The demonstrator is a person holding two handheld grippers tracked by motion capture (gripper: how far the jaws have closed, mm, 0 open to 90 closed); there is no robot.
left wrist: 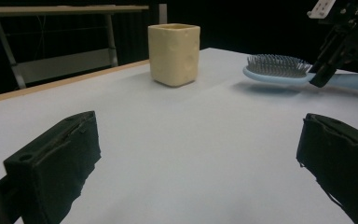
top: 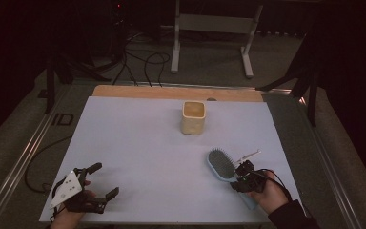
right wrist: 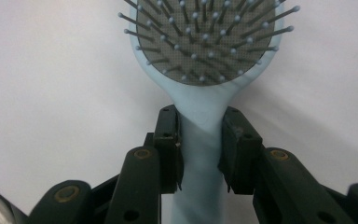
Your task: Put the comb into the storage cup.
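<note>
The hairbrush [top: 222, 164] is seen at about 4 o'clock on the worktop [top: 138, 143], bristles up, with the cup [top: 193, 117] well apart at 12. The right tongs [right wrist: 200, 149] are closed on the brush neck, just below the head. A light, stiff plastic body is judged (smooth handle, likely slippery), so the narrow neck is a sound place to be held; the bristles should be avoided. The left tongs [top: 100, 183] are held wide open, empty, at 8 o'clock.

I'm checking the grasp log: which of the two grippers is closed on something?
The right gripper: its jaws clamp the blue hairbrush at the handle's neck. The left gripper is open, holding nothing.
</note>
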